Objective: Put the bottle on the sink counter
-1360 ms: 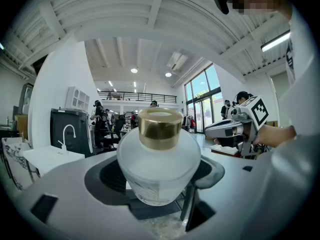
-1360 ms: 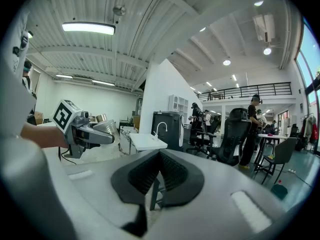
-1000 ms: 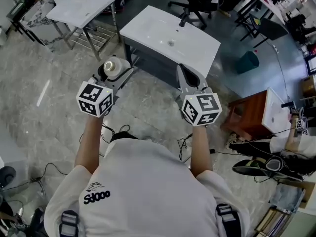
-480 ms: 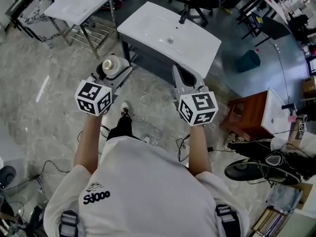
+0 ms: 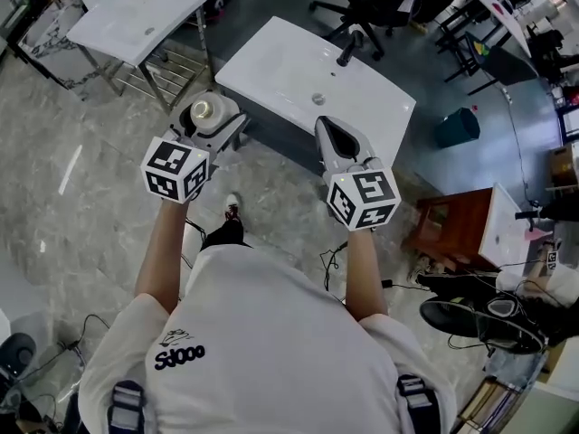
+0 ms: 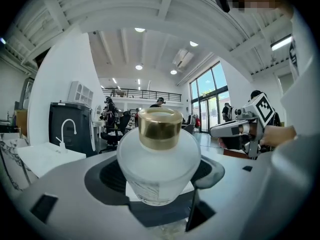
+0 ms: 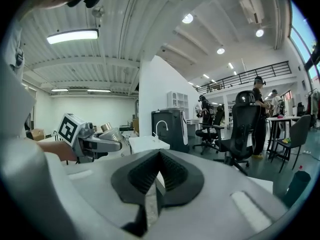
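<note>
Since the frosted bottle (image 6: 159, 159) looks like smooth, weighty glass (slippery and breakable, I judge), I hold it upright by its broad belly in my left tongs (image 5: 213, 123), spread wide round it, just short of the white sink desk (image 5: 271, 57), while my right tongs (image 7: 157, 176) hang shut and empty.

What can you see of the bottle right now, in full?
The bottle is squat and round-shouldered, of frosted white glass, with a shiny gold cap and a pale label low on its front, print unreadable. It stands upright, clamped at its body between the jaws of the left gripper, carried in the air by the near left corner of the sink counter, not set down on it.
</note>
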